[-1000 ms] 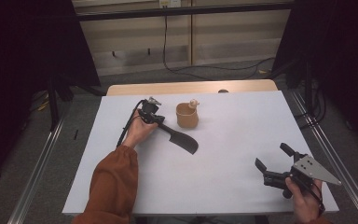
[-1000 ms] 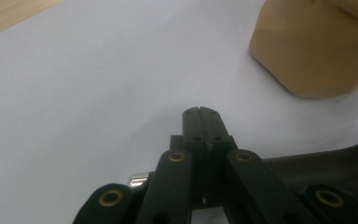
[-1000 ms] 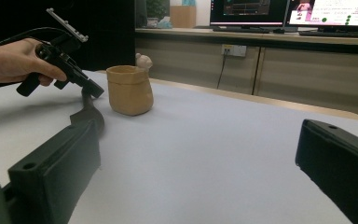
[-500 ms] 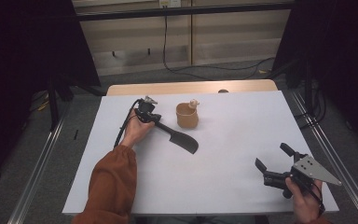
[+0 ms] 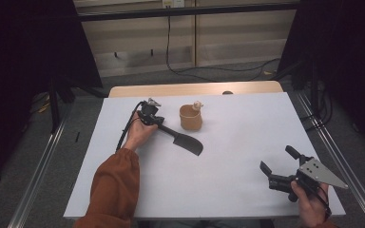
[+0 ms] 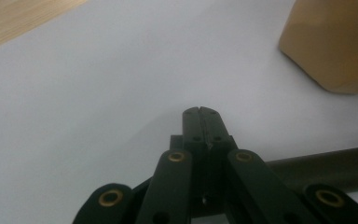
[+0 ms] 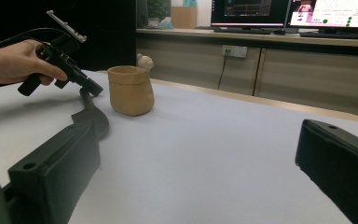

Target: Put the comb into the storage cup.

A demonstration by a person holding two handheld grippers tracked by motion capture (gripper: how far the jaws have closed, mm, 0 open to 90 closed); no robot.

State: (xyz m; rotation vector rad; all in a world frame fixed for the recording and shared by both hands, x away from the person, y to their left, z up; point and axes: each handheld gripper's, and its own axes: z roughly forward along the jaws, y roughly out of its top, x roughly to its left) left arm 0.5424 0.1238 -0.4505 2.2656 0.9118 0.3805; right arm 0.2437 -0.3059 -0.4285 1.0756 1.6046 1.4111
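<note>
Left gripper (image 5: 158,119), jaws together, seemingly over black spatula (image 5: 184,140) handle beside tan cup (image 5: 190,118); right gripper (image 5: 278,165) jaws wide.

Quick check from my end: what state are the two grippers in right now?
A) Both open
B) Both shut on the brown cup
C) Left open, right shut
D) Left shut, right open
D. In the left gripper view the left gripper has its jaws pressed together with nothing between them, beside the brown cup; in the right gripper view the right gripper shows its jaws spread wide over the bare white table.
</note>
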